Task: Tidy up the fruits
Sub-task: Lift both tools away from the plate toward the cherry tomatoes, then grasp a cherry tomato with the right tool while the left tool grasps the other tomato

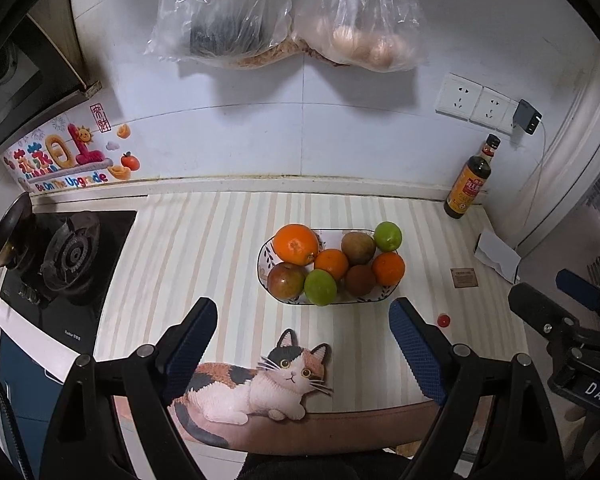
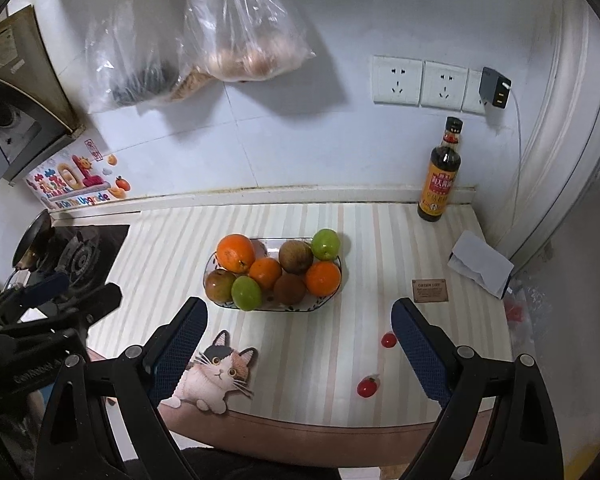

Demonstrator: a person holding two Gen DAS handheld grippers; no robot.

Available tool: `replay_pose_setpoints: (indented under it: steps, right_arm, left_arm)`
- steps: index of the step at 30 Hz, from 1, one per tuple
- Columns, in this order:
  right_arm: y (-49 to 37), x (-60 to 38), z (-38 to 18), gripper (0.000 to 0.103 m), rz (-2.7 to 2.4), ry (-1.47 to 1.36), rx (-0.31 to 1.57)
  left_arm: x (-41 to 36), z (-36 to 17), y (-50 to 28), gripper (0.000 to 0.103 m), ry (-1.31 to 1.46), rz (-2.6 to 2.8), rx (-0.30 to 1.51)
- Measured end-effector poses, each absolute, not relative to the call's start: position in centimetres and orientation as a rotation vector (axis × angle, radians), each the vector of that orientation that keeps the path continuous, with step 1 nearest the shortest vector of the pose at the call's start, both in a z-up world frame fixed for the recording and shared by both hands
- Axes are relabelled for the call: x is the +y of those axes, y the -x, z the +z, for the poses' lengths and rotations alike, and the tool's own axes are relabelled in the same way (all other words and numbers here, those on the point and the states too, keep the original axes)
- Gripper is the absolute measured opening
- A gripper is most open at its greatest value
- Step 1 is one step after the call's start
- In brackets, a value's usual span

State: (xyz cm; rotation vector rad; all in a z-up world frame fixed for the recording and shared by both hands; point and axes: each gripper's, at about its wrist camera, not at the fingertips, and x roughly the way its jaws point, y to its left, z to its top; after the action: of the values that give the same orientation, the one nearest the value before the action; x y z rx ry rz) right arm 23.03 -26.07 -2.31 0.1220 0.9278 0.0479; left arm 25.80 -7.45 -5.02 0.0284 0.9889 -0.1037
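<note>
Right gripper: jaws spread wide, empty, above the table's near edge.
Fruit bowl: mid-table, heaped with oranges, green and brown fruits.
Cherry tomatoes: one beside the right finger, another nearer the edge.
Table: striped, cat picture at front.
Sauce bottle: upright, back right by the wall.
Left gripper: at left edge, blurred.

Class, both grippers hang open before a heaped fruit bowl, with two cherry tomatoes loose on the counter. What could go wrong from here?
1. The fruit is heaped in the bowl; pulling the low lime may topple the big orange.
2. The small, round tomatoes could roll off the near edge if nudged by the right gripper.
</note>
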Motion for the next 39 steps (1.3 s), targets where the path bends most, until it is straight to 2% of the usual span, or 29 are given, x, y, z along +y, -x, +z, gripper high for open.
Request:
replay_pose_setpoints:
  steps: [10, 12, 13, 17, 25, 26, 28, 35, 37, 39]
  right_arm:
    - [-23.0, -26.3, -2.8, 0.096, 0.062, -0.165, 0.943]
    - [-23.5, -27.0, -3.8, 0.096, 0.069, -0.195, 0.962]
    - [-23.8, -27.5, -4.7, 0.096, 0.072, -0.218, 0.983]
    - [-24.9, -30.1, -9.0, 0.096, 0.048, -0.303, 1.076]
    - [-25.4, -34.6, -21.6, 0.094, -0.079, -0.360, 1.279]
    - [-25.3, -35.1, -23.2, 0.092, -0.088, -0.367, 1.302]
    - [-25.2, -35.9, -26.0, 0.080, -0.104, -0.397, 1.339]
    - [-25.2, -37.0, -32.8, 0.064, -0.076, -0.486, 1.441]
    - [-25.3, -36.9, -34.0, 0.046, -0.063, -0.480, 1.454]
    - [-25.3, -36.7, -34.6, 0.034, -0.049, -0.472, 1.457]
  left_arm:
    - [-7.7, -5.5, -25.5, 0.088, -0.013, -0.118, 1.007]
    - [-8.3, -6.5, -26.0, 0.094, -0.032, -0.126, 1.031]
    - [-8.6, -6.9, -26.2, 0.103, -0.041, -0.130, 1.038]
    - [-10.6, -10.1, -27.3, 0.103, -0.103, -0.142, 1.091]
    - [-15.4, -18.0, -30.0, 0.103, -0.241, -0.173, 1.247]
    - [-16.0, -18.8, -30.2, 0.103, -0.258, -0.173, 1.258]
    - [-17.2, -20.2, -30.6, 0.103, -0.288, -0.175, 1.281]
    - [-20.4, -24.0, -32.1, 0.103, -0.355, -0.174, 1.355]
    - [-21.1, -24.6, -32.5, 0.103, -0.364, -0.171, 1.370]
    - [-21.8, -25.0, -32.8, 0.103, -0.372, -0.172, 1.381]
